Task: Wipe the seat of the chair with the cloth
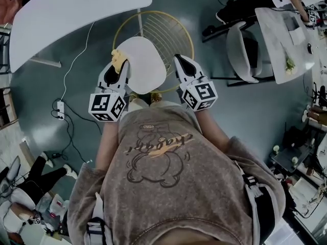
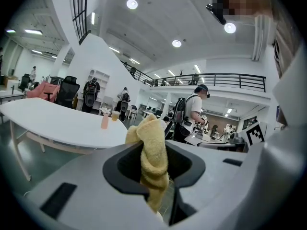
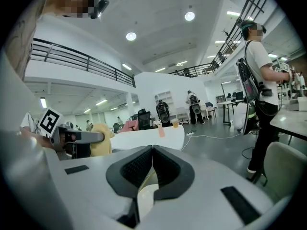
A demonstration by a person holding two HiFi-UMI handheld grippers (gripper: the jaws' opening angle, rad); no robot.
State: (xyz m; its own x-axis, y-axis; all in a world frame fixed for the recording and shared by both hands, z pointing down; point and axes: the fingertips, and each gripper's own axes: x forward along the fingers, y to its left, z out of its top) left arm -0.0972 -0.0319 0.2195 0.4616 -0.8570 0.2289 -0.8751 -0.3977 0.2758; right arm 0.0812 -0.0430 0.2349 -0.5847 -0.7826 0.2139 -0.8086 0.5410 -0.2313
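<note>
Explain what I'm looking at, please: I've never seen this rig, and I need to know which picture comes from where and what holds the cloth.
There is no robot here: a person holds a two-jaw tool in each hand. The head view comes from a camera on the person's head and looks steeply down at a white chair seat with a gold wire back. The other two views come from cameras riding on each tool, looking along its jaws. The left gripper has its jaws shut on the yellow cloth, at the seat's left edge. The right gripper has its jaws together with nothing between them, at the seat's right edge. The marker cubes are parts of the tools. A white table stands beyond the chair.
</note>
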